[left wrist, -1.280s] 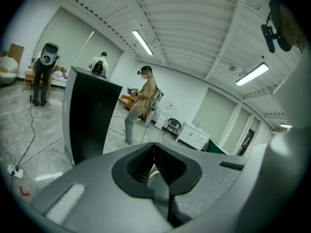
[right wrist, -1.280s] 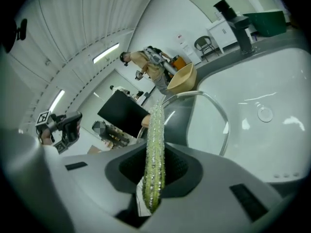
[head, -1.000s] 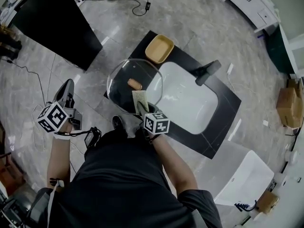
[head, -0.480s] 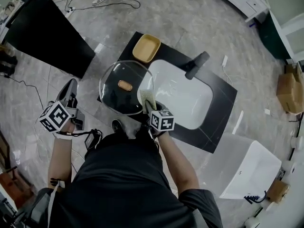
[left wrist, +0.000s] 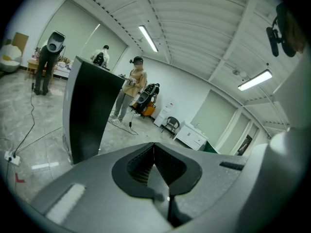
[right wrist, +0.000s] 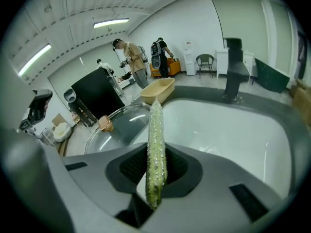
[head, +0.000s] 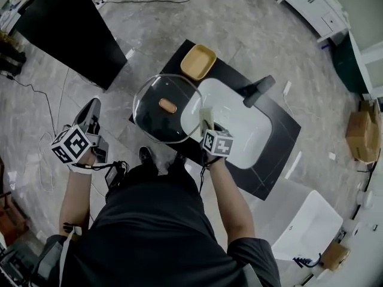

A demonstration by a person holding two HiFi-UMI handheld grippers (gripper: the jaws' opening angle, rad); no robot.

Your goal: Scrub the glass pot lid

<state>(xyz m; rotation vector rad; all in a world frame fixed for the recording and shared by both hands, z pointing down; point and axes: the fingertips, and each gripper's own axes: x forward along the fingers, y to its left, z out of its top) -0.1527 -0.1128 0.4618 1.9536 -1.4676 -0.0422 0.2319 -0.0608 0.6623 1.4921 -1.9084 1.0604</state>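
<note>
The round glass pot lid (head: 157, 121) with a wooden knob (head: 167, 106) lies on the left end of the black counter (head: 272, 121), overlapping the white sink's (head: 239, 130) left rim. My right gripper (head: 207, 124) is shut on a thin yellow-green sponge (head: 207, 113), held just right of the lid's edge above the sink's near-left corner. In the right gripper view the sponge (right wrist: 156, 144) stands edge-on between the jaws, with the lid (right wrist: 121, 127) and its knob (right wrist: 104, 124) ahead to the left. My left gripper (head: 90, 109) hangs off the counter to the left, shut with nothing in it (left wrist: 154, 147).
A yellow tray (head: 198, 61) sits at the counter's far corner behind the lid. A black faucet (head: 258, 90) stands at the sink's far side. A tall black panel (head: 66, 23) stands on the floor at left, with cables nearby. People stand in the background of the room.
My right gripper has carried the sponge rightward, from over the lid's near edge to beside it above the sink. The left gripper has stayed about where it was.
</note>
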